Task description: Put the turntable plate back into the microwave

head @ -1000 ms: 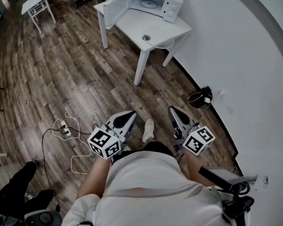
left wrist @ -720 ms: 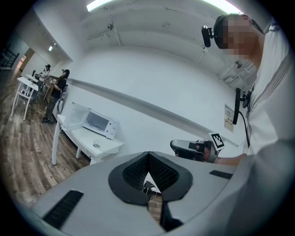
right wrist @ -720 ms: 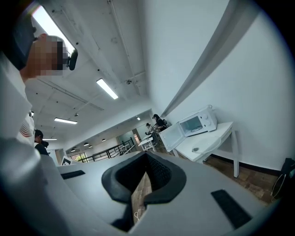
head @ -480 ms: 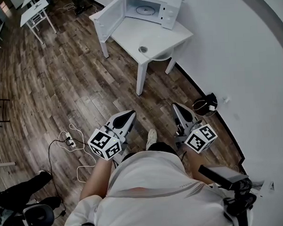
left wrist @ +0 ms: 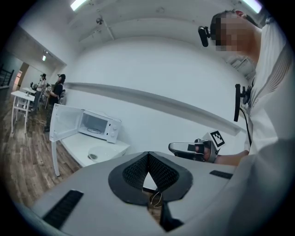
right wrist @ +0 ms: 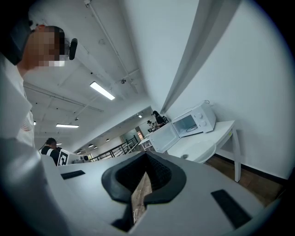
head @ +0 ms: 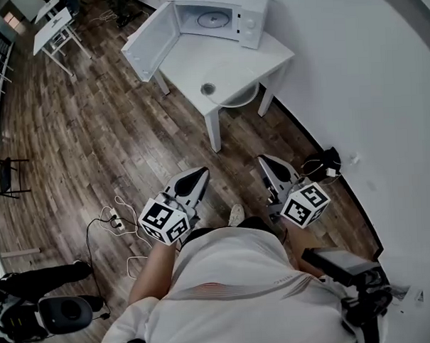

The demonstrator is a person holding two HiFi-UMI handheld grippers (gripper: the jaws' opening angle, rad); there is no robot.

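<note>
The white microwave stands at the back of a white table, its door swung open to the left. A clear glass turntable plate lies near the table's front edge, slightly over it; the plate also shows in the left gripper view. A ring-shaped part shows inside the oven cavity. My left gripper and right gripper are held level over the wooden floor, well short of the table. Both are shut with nothing between the pads. In the right gripper view the plate lies ahead.
A power strip with white cables lies on the floor to the left. A dark bag and cords sit by the curved white wall. A second white table stands far left. A seated person's legs show bottom left.
Both grippers have travelled forward with the person towards the table. The microwave and table now appear nearer and lower in the head view. The jaws stayed shut.
</note>
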